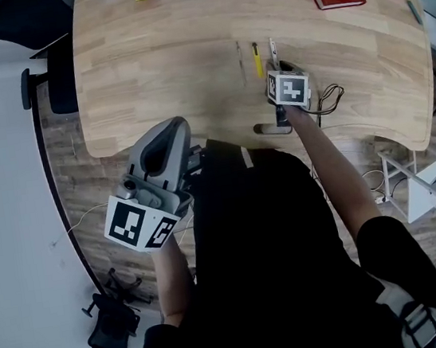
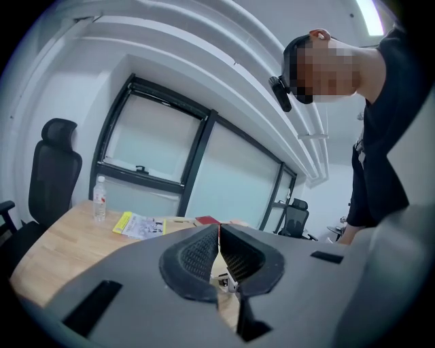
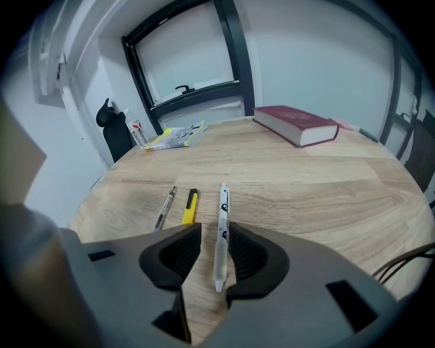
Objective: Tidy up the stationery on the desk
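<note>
In the head view we hold the left gripper by the near edge of the pale wooden desk, the right gripper over a slim white pen near that edge; left gripper view: jaws together, empty; right gripper view: jaws apart, the pen lying between them.

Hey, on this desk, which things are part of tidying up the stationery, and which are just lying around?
For the job:
- white pen
- short yellow pen
- grey pen

Just lying about:
- red book
- yellow booklet
- water bottle
</note>
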{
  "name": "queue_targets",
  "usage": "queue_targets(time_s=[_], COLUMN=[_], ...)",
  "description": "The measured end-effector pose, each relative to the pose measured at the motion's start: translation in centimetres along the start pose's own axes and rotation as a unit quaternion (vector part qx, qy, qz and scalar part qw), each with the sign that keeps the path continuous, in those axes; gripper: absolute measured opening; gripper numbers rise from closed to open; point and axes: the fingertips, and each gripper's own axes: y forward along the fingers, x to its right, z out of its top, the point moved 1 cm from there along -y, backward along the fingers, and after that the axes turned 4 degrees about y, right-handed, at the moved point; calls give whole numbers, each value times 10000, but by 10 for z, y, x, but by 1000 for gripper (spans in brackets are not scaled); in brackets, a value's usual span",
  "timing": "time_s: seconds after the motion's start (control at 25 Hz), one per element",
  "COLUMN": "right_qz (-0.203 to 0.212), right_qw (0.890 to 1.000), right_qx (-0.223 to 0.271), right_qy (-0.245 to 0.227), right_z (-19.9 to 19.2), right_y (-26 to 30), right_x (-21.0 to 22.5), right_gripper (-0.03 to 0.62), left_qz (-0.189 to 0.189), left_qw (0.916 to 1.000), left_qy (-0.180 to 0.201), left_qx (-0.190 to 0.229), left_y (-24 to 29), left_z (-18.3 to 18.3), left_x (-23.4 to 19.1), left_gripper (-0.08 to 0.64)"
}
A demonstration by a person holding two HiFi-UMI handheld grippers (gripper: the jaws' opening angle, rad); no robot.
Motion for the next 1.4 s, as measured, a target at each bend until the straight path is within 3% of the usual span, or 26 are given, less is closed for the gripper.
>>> queue_targets(time_s=[0.16, 0.48, 0.76, 0.84, 0.92, 1.16, 1.4], right_qz=[-195, -160, 68, 198, 605, 1415, 2013], right_qw=[9997, 9982, 9966, 9962, 9949, 9778, 9479], right_qx=[137, 581, 673, 725, 790, 1519, 2464], right_qy=[-47, -60, -480, -439, -173, 296, 157], right_z=[16, 20, 0, -10, -20, -28, -23], right_y=[-35, -92, -145, -163, -181, -244, -324], right_x=[0, -4, -34, -49, -70, -120, -156], right_gripper=[143, 130, 40, 28, 23, 21, 21], left_qz=[-2, -219, -600, -739, -858, -1180, -1498], left_qw=[9999, 9994, 9979, 9971, 9962, 9927, 9883], left_qy=[81, 137, 94, 62, 41, 59, 155], left_qx=[68, 226, 222, 182, 154, 223, 229], left_y=[-13, -37, -59, -70, -79, -100, -116], left_z=[1, 4, 2, -3, -8, -19, -25], left_x=[5, 6, 5, 7, 7, 10, 19], left_gripper=[37, 37, 37, 37, 37, 37, 37])
